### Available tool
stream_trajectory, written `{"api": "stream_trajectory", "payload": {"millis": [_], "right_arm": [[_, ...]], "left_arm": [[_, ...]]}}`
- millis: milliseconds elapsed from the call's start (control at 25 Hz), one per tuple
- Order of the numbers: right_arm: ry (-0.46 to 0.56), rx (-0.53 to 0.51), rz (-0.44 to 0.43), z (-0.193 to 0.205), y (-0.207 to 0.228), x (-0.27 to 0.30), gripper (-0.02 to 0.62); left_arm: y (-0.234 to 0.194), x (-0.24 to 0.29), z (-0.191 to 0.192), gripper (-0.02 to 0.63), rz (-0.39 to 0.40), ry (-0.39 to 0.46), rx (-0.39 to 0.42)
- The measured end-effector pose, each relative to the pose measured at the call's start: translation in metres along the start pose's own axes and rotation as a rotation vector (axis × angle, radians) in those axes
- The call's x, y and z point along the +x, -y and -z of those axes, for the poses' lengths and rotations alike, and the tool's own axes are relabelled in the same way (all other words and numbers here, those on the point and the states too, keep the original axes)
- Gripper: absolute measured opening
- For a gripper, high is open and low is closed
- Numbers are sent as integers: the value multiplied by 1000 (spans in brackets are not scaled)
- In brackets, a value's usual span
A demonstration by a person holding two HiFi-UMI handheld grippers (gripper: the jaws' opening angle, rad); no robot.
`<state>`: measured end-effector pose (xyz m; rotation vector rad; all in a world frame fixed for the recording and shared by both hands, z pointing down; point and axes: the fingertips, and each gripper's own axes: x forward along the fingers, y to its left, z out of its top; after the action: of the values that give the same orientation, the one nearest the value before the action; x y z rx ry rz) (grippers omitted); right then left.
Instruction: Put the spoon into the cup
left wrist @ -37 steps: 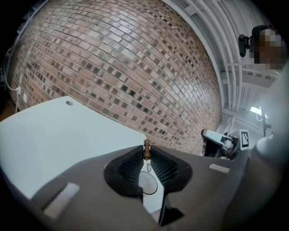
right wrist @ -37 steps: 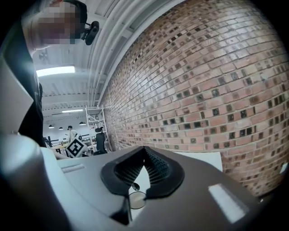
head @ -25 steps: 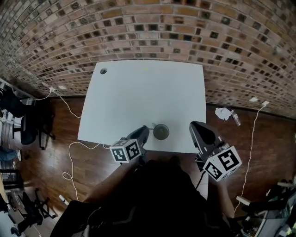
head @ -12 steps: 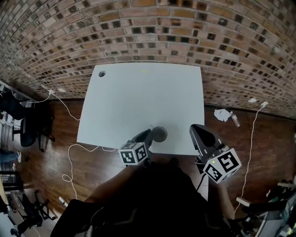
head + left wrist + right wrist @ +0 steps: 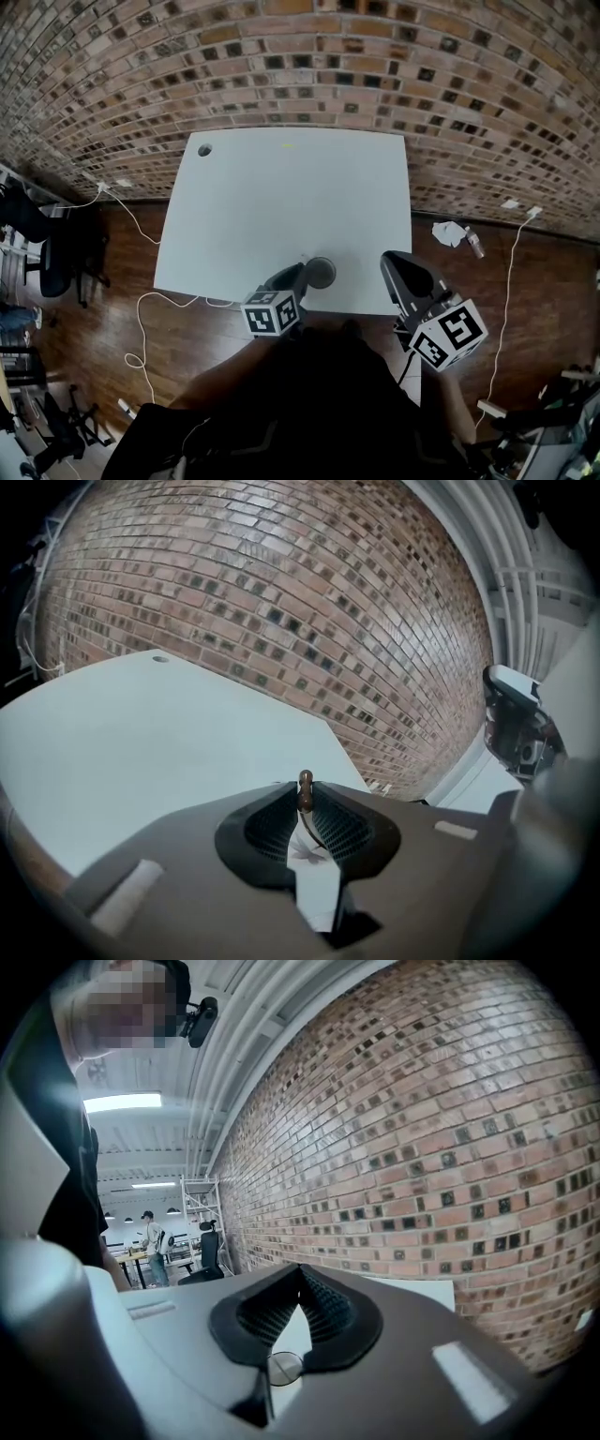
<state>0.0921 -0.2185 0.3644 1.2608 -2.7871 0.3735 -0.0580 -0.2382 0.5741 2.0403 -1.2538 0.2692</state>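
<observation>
A small dark cup [image 5: 322, 272] stands near the front edge of the white table [image 5: 281, 197]. My left gripper [image 5: 297, 273] sits right against the cup's left side. In the left gripper view its jaws [image 5: 305, 791] are shut on a thin spoon [image 5: 305, 784]. The brown knob end pokes up past the tips, and the thin stem runs down between the pads. The spoon's bowl is hidden, so I cannot tell whether it is inside the cup. My right gripper [image 5: 389, 259] hovers by the table's front right corner, apart from the cup. Its jaws [image 5: 300, 1274] are shut and hold nothing.
A brick wall [image 5: 309, 66] runs behind the table. A small round hole [image 5: 204, 149] marks the table's far left corner. Cables [image 5: 141, 309] and crumpled paper [image 5: 450, 231] lie on the wooden floor. Office chairs [image 5: 56, 262] stand at the left.
The left gripper moved right and a little down, up against the cup's left side, then stayed still. The right gripper has not moved.
</observation>
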Motion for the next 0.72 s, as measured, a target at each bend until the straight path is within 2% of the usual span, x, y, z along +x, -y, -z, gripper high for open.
{"api": "stream_trajectory", "payload": {"millis": [80, 280, 360, 520, 640, 720], "right_arm": [[3, -2, 3, 0, -1, -1, 6], [8, 0, 9, -1, -4, -4, 6], [4, 3, 9, 1, -6, -5, 6], [1, 9, 8, 3, -9, -6, 6], [1, 15, 9, 4, -12, -6, 6], [-1, 19, 13, 6, -12, -8, 6]], "left_arm": [[1, -1, 3, 43, -5, -16, 7], [2, -8, 11, 43, 0, -52, -57], [5, -9, 11, 44, 15, -52, -46], [19, -11, 11, 51, 103, -24, 10], [15, -14, 14, 131, 111, -27, 16], [9, -18, 15, 138, 100, -25, 14]]}}
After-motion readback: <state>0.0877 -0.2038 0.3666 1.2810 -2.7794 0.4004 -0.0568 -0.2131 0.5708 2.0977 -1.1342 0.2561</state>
